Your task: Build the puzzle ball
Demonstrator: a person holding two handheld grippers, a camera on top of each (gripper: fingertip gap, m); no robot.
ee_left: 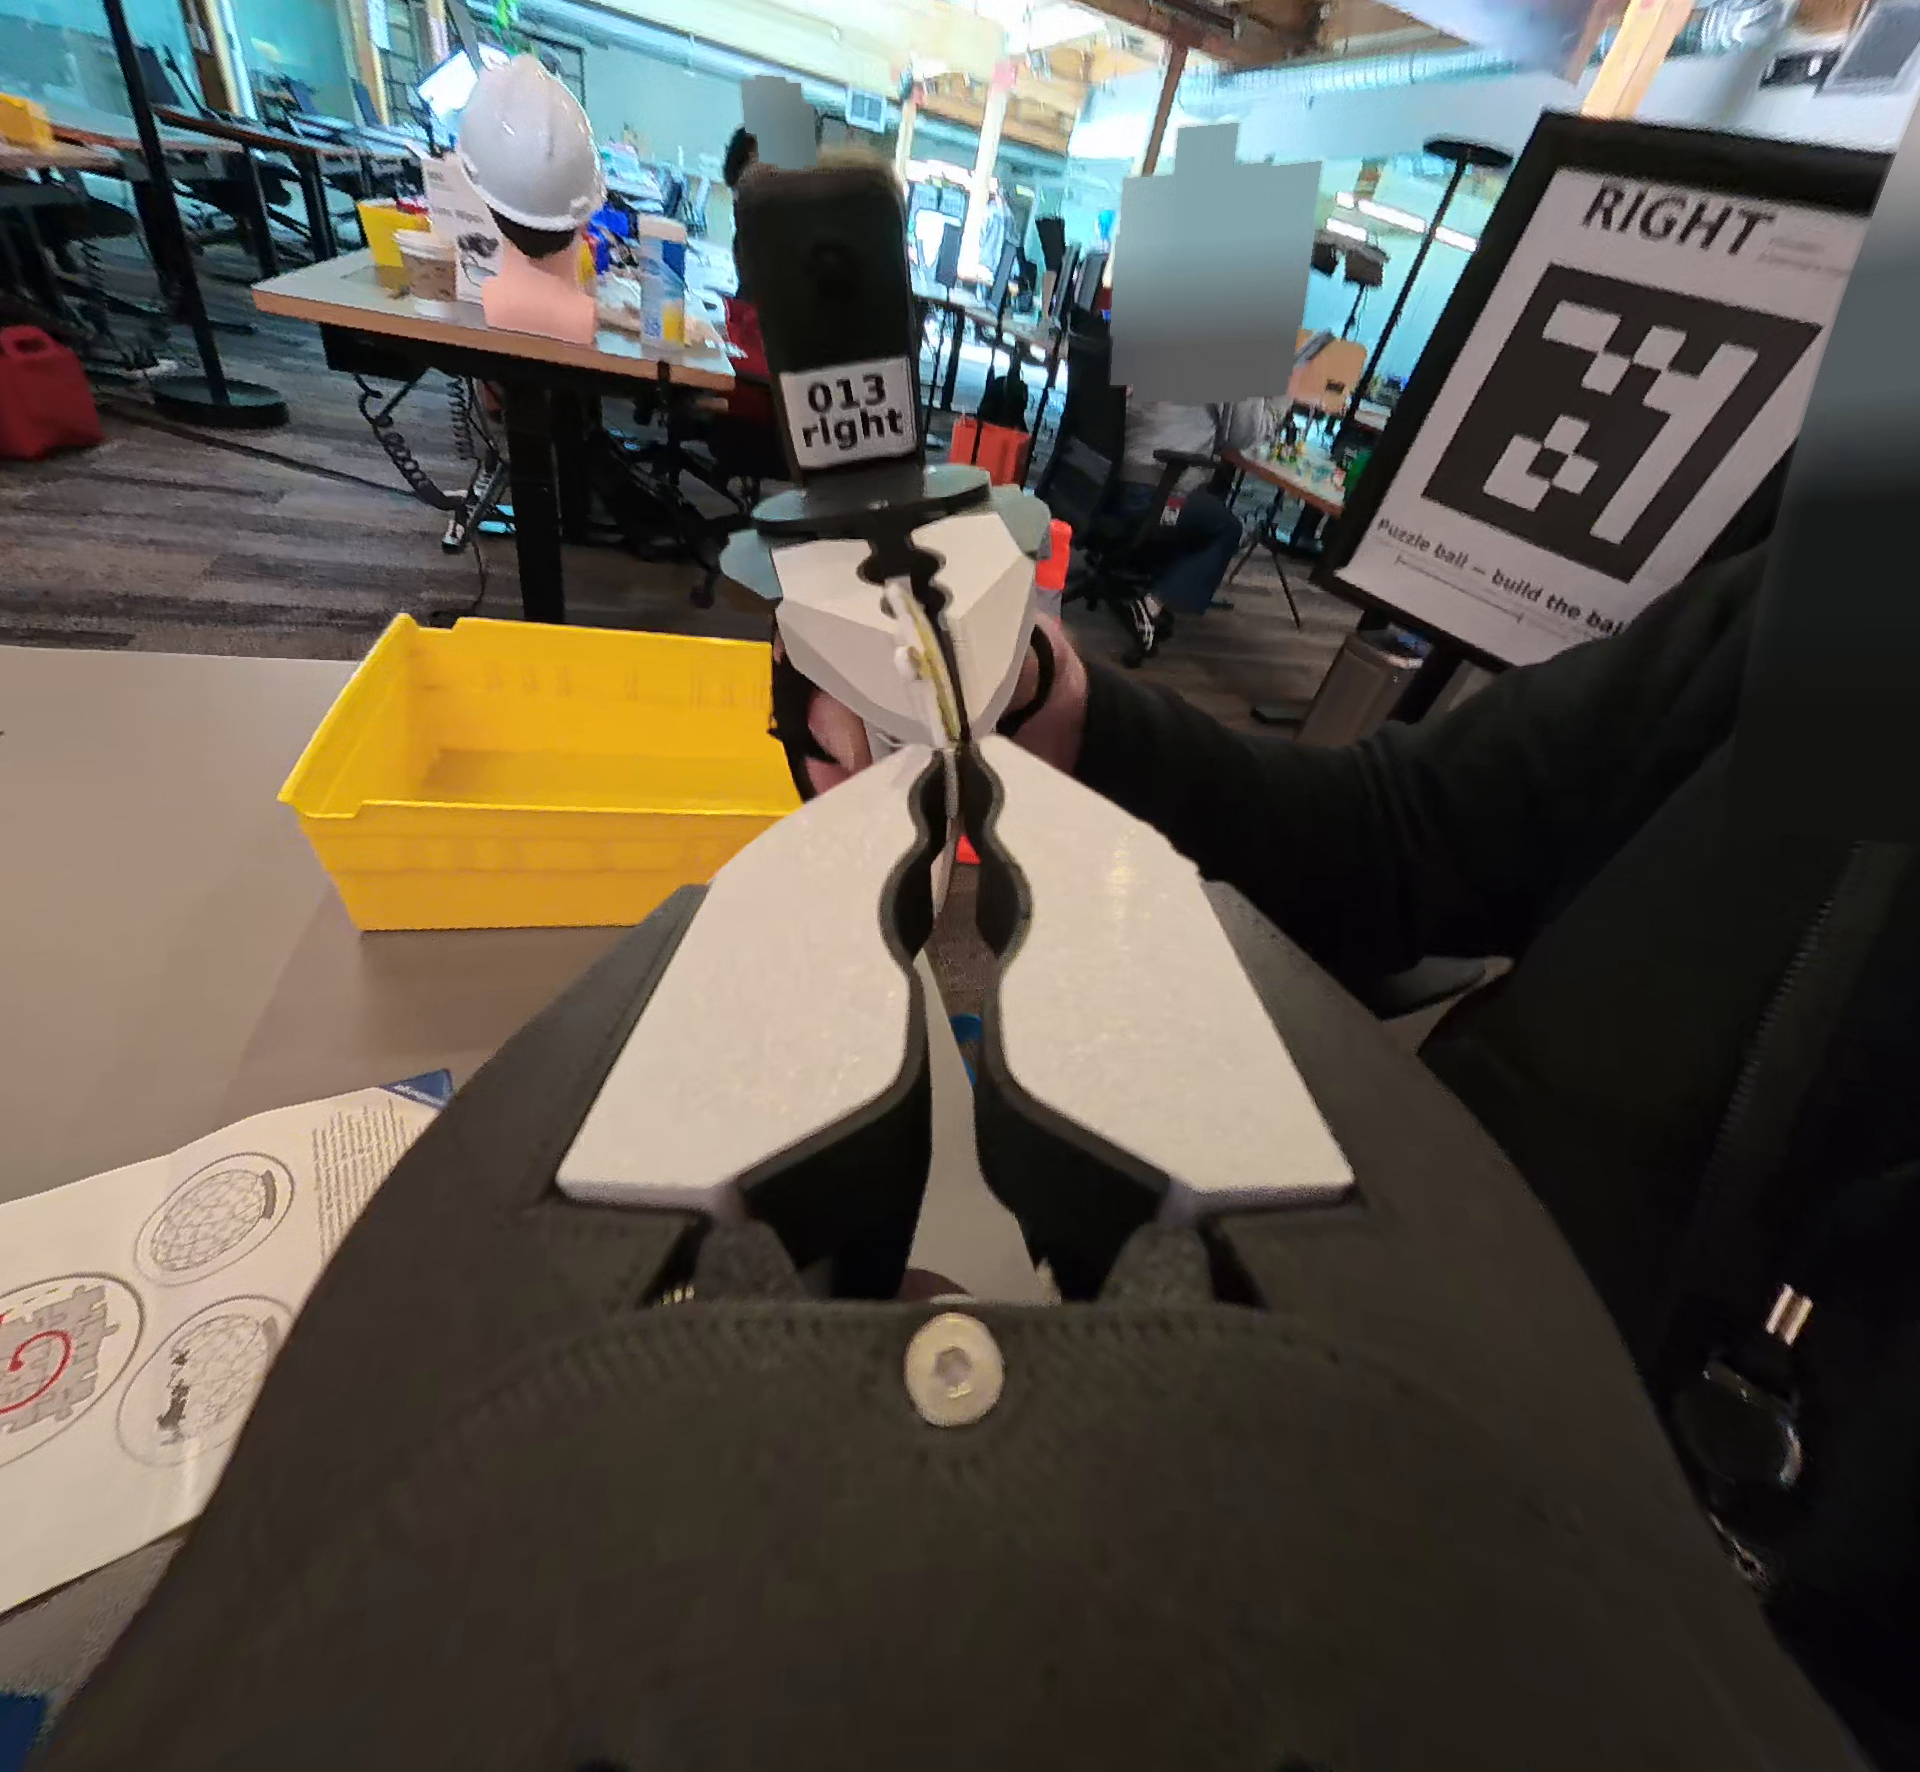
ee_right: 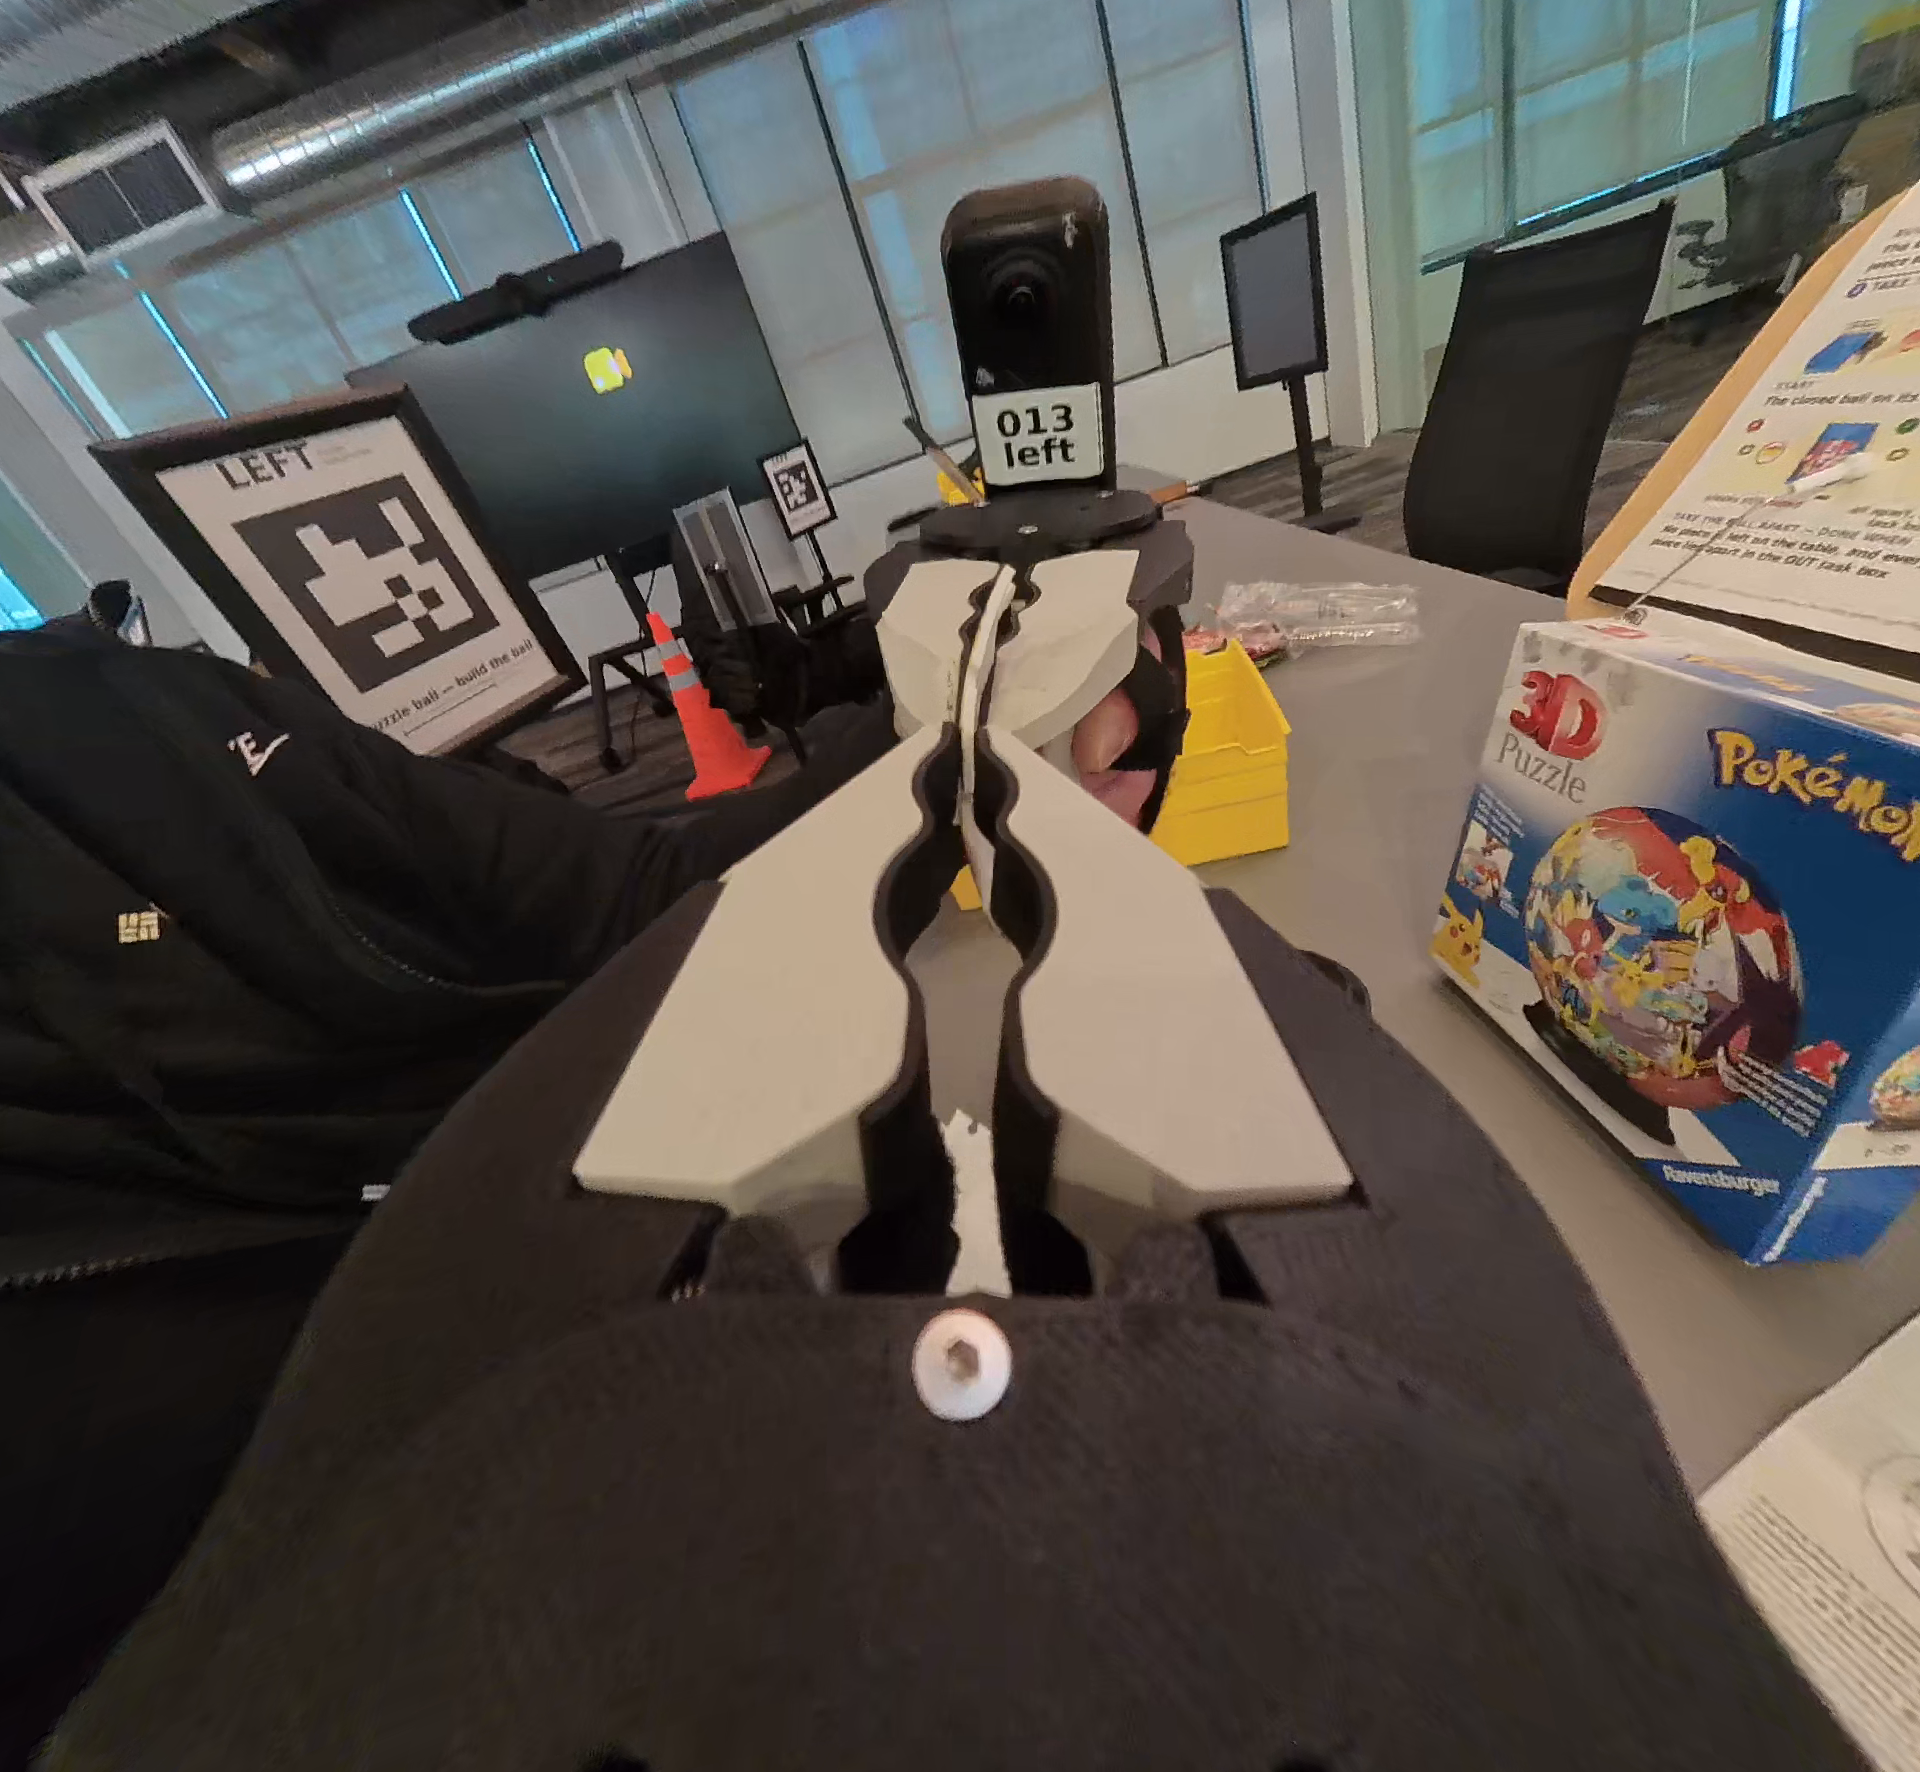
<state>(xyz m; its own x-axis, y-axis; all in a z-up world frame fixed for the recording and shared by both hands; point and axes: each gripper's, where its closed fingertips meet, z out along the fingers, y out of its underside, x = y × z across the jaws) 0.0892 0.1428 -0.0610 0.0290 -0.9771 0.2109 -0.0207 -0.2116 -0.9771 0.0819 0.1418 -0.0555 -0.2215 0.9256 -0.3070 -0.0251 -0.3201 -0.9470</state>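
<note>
My two grippers face each other tip to tip above the grey table (ee_left: 125, 839). My left gripper (ee_left: 958, 761) is shut on a thin white puzzle piece (ee_left: 943, 839), seen edge-on between its fingers. My right gripper (ee_left: 940, 683), facing it, is shut on another thin piece with a yellowish edge (ee_left: 920, 642). In the right wrist view my right gripper (ee_right: 961, 740) pinches its curved white piece (ee_right: 982, 849), and my left gripper (ee_right: 961, 709) holds its piece (ee_right: 987, 631) opposite. The pieces meet at the fingertips; I cannot tell whether they interlock.
An empty yellow bin (ee_left: 540, 787) stands on the table behind the grippers, and an instruction sheet (ee_left: 156, 1307) lies at the left. The puzzle box (ee_right: 1683, 943), stacked yellow bins (ee_right: 1226, 766), a plastic bag (ee_right: 1320, 610) and an instruction board (ee_right: 1766, 475) stand on the table in the right wrist view. My left and right fingertips are right by each other.
</note>
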